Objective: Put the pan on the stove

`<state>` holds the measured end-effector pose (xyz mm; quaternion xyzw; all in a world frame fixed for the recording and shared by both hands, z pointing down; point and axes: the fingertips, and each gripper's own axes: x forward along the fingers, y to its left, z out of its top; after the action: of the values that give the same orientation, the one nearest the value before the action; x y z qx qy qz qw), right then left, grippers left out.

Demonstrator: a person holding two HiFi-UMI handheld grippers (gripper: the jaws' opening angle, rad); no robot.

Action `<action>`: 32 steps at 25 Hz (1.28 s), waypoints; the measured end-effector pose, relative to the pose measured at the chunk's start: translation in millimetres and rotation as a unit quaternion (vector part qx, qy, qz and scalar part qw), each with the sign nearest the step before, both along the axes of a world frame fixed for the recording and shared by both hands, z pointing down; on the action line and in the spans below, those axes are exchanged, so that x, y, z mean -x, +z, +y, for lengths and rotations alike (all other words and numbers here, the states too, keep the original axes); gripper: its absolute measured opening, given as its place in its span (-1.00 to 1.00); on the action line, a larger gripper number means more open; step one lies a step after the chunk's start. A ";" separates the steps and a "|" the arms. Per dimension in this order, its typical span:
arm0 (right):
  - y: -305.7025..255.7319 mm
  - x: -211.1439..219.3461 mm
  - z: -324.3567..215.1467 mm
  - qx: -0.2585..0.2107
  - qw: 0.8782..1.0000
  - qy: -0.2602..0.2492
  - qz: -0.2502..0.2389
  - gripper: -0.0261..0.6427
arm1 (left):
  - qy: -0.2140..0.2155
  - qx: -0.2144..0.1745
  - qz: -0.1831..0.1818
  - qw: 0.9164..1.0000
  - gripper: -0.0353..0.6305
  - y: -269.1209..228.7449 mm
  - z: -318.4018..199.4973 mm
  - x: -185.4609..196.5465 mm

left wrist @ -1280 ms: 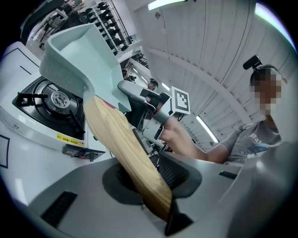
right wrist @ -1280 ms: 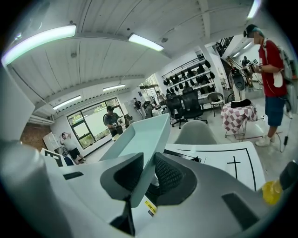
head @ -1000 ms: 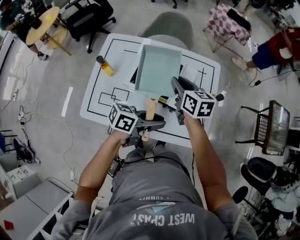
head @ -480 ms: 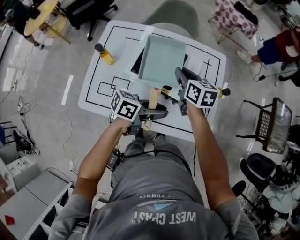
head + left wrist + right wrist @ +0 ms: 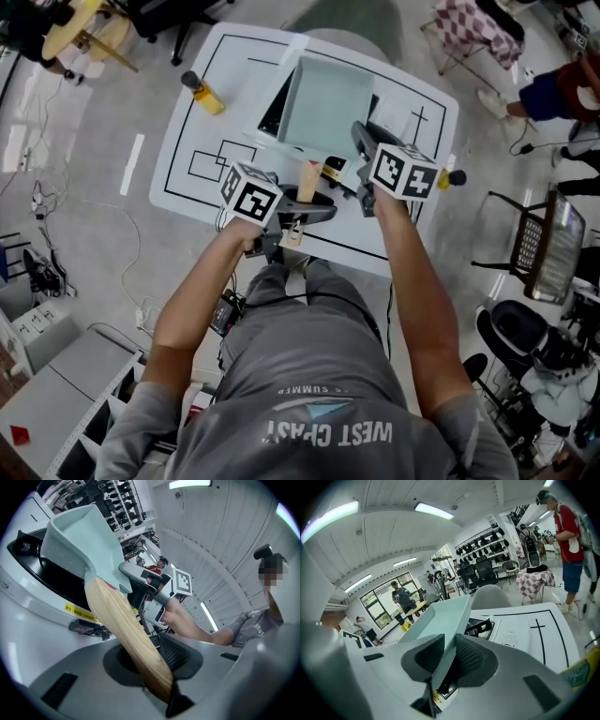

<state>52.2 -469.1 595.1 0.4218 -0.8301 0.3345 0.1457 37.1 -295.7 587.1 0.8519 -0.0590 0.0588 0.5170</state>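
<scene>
A pale green square pan (image 5: 323, 108) with a wooden handle (image 5: 307, 180) hangs over the black stove (image 5: 273, 114) on the white table (image 5: 211, 122). My left gripper (image 5: 302, 212) is shut on the wooden handle (image 5: 124, 630) near its end. My right gripper (image 5: 364, 142) is shut on the pan's right wall, and that thin wall (image 5: 440, 620) runs up between the pads of the right gripper (image 5: 443, 660). In the left gripper view the pan (image 5: 75, 536) tilts above the stove (image 5: 54, 576). Whether the pan touches the burner is hidden.
A yellow bottle with a black cap (image 5: 202, 92) stands at the table's far left. Another small bottle (image 5: 448, 178) sits at the right edge. A printed card (image 5: 511, 637) lies right of the stove (image 5: 480, 626). A grey chair (image 5: 352, 19) stands behind the table.
Both grippers have sunk a little with the pan toward the stove. Both grips look the same as before.
</scene>
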 end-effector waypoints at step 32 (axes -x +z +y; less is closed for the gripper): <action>39.1 3.5 -41.3 0.032 0.999 0.014 0.014 -0.64 | -0.019 0.061 0.066 0.996 -0.59 24.4 -44.5 12.1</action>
<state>48.8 -510.4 634.2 0.4326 -0.8110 0.3571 0.1659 25.0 -340.2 611.5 0.8198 -0.0368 -0.0040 0.5714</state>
